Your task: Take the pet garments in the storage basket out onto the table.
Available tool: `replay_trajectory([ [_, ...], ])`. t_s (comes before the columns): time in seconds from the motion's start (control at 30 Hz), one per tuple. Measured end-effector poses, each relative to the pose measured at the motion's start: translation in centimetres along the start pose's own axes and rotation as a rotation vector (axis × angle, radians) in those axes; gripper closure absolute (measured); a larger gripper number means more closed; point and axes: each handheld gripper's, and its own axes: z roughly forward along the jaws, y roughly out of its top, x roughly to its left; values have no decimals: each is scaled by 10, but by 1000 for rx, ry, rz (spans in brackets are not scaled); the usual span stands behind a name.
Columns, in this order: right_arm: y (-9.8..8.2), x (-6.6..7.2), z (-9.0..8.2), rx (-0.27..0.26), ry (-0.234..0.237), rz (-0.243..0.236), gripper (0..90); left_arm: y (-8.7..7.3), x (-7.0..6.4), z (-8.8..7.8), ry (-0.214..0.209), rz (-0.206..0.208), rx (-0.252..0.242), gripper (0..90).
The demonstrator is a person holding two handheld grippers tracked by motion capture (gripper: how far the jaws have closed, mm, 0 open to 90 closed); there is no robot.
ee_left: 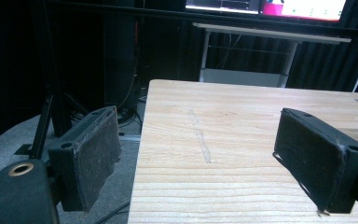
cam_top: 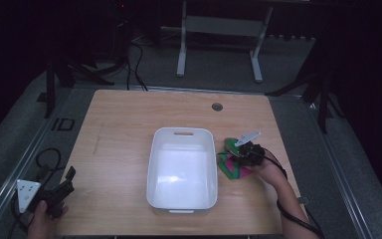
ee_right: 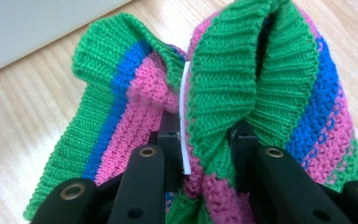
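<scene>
The wooden bench (cam_top: 124,119) is the largest thing here, and a small round grey cap (cam_top: 217,106) sits in its top near the far edge. In the middle of the bench stands a white rectangular tub (cam_top: 183,169) with handle slots in its short walls, and nothing lies inside it. Just beside the right wall of the tub, on the bench, is a knitted piece (cam_top: 233,166) with green, pink and blue stripes. The right tongs (cam_top: 242,151) are at this knitted piece, and the right gripper view shows the two black jaws close together with a fold of the green ribbed edge (ee_right: 214,93) and a thin white tag (ee_right: 183,116) pinched between them. The left tongs (cam_top: 65,182) are at the near left corner of the bench, well apart from the tub; in the left gripper view the padded jaws stand wide apart with only bare wood between them
</scene>
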Motion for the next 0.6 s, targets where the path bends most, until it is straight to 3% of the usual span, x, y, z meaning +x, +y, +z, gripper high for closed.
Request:
replay_trajectory([
  [0.13, 4, 0, -2, 13, 3, -10, 670, 0, 0, 0, 1, -3, -1, 148],
  [0.2, 7, 1, -9, 16, 12, -13, 580, 0, 0, 0, 1, -4, -1, 148],
  [0.23, 7, 1, -9, 16, 12, -13, 580, 0, 0, 0, 1, -4, -1, 147],
  [0.27, 10, 3, -18, 5, 10, -21, 526, 0, 0, 0, 1, -3, -1, 148],
  [0.43, 18, 2, -42, -21, 1, -31, 475, 0, 0, 0, 2, 0, 0, 148],
  [0.6, 22, -1, -66, -76, -11, -9, 402, 0, 0, 0, 4, -2, 0, 148],
])
